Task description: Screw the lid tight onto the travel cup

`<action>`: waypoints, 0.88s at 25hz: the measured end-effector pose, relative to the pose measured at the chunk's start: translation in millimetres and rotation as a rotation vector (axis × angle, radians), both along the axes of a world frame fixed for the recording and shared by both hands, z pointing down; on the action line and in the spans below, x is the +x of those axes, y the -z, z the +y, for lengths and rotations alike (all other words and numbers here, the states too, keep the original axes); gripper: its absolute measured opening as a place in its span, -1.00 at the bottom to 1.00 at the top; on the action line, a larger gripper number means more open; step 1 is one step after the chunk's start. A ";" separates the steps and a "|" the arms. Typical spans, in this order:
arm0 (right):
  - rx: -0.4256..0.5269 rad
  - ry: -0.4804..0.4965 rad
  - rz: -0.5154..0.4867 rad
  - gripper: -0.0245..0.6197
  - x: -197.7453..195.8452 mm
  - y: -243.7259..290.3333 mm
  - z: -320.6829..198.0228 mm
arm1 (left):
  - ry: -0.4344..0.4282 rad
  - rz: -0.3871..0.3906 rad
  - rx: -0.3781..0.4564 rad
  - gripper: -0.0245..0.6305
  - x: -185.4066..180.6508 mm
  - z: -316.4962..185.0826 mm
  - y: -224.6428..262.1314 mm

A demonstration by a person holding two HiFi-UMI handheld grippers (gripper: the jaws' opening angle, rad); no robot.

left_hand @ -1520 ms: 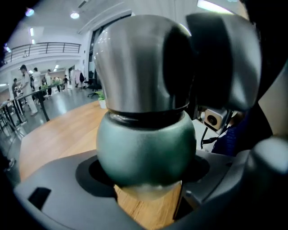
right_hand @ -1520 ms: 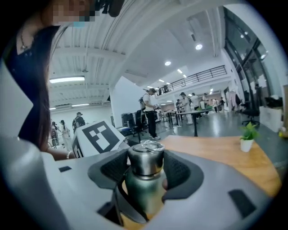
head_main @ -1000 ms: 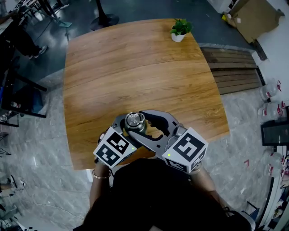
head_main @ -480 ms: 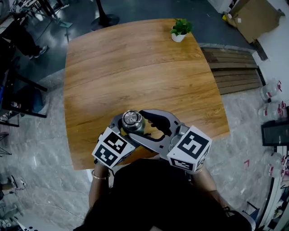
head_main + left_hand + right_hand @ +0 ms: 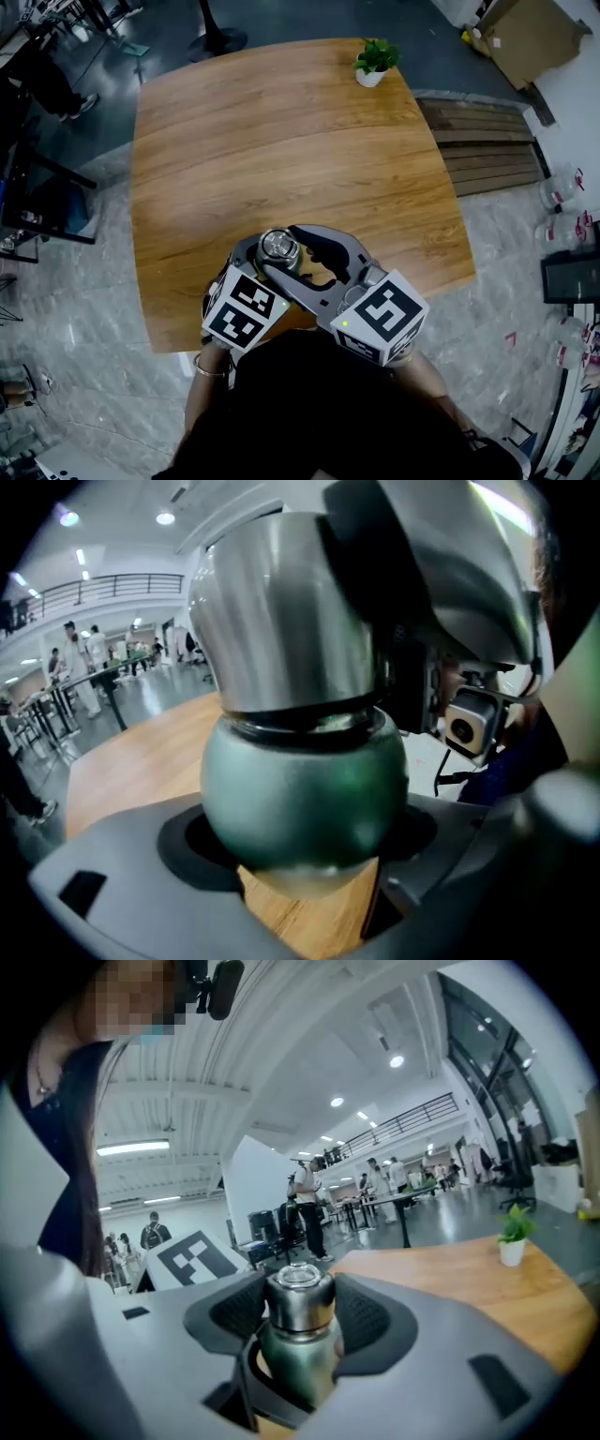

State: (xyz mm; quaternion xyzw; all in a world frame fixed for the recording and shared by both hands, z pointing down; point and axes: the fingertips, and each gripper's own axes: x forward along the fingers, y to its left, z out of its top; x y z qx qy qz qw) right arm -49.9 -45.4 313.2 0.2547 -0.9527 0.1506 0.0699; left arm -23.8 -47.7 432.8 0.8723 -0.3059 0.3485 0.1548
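Observation:
The travel cup has a green rounded body [image 5: 305, 789] and a steel lid [image 5: 291, 621] sitting on top of it. In the head view the lid [image 5: 278, 246] shows over the table's near edge, between both grippers. My left gripper [image 5: 300, 855] is shut on the green body, which rests in its black pads. My right gripper [image 5: 300, 1321] has its pads against both sides of the lid [image 5: 300, 1302]; its jaws have just been closing with the lid between them. The cup stands upright above the wood.
The wooden table [image 5: 281, 141] stretches away from me, with a small potted plant [image 5: 375, 62] at its far right corner. The left gripper's marker cube [image 5: 192, 1260] sits close beside the right jaws. People and desks stand far off in the hall.
Both marker cubes have shifted slightly, the right one down and left since half a second ago. The cup stays in almost the same spot between the jaws.

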 end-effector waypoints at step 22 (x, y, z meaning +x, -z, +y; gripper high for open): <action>-0.029 0.598 -0.121 -0.14 3.5 21.5 61.0 | -0.628 0.175 -0.053 0.30 19.6 79.7 30.7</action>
